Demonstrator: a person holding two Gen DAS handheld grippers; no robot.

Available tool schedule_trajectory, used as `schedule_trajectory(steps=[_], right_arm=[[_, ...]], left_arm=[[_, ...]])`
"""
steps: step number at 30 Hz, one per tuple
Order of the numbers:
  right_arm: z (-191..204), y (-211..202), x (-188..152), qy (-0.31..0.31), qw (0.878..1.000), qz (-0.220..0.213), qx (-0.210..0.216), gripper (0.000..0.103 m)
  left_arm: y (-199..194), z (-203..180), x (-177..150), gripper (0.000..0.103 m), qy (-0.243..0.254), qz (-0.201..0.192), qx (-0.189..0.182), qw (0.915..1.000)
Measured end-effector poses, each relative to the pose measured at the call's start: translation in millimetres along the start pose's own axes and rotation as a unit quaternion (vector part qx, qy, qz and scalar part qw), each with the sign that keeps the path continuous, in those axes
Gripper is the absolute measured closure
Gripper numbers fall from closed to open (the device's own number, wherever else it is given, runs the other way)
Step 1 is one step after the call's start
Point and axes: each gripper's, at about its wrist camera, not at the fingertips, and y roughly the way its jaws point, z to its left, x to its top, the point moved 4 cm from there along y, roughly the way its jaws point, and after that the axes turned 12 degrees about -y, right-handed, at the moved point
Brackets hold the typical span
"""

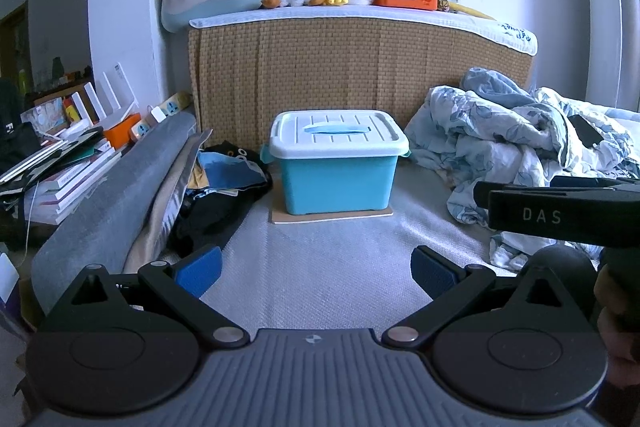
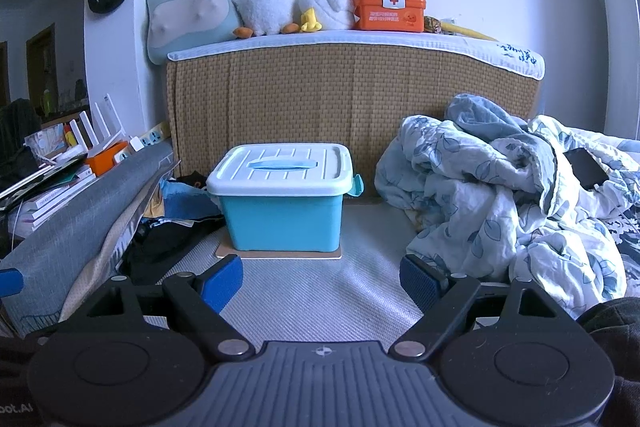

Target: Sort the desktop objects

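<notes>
A blue storage box (image 1: 336, 183) (image 2: 282, 223) with a closed white lid (image 1: 338, 133) (image 2: 280, 165) stands on a thin board on the grey mat, straight ahead in both wrist views. My left gripper (image 1: 318, 269) hovers low over the mat well short of the box, open, nothing between its blue pads. My right gripper (image 2: 320, 281) is likewise open and empty, a little nearer the box. The right gripper's black body (image 1: 560, 211) shows at the right edge of the left wrist view.
A crumpled leaf-print quilt (image 1: 520, 155) (image 2: 500, 195) with a dark phone (image 2: 586, 167) on it lies right. Dark clothes (image 1: 224, 195) and a grey cushion (image 1: 112, 207) lie left, beside stacked books. A woven headboard (image 2: 340, 99) carries plush toys and an orange first-aid box (image 2: 390, 10).
</notes>
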Motion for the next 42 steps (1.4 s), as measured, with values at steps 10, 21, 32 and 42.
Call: schedule_trajectory(steps=[10,21,32,42], right_arm=[[0.5,0.1,0.3,-0.001,1.000,0.000,0.001,0.014],[1.1,0.3,0.6,-0.002,1.000,0.002,0.002,0.014],[3.2,0.0,-0.2,-0.005,1.000,0.002,0.002,0.014],[2.9,-0.2,-0.6,-0.005,1.000,0.001,0.002,0.014]], left_arm=[[0.6,3.1,-0.6,0.000,-0.004,0.003,0.005,1.0000],[-1.0,5.3,-0.8,0.000,-0.004,0.002,0.006,1.0000],[-1.4,7.8,0.2,0.000,-0.004,0.000,0.009,1.0000],[-0.7,8.9,0.1,0.000,-0.004,0.001,0.010,0.9999]])
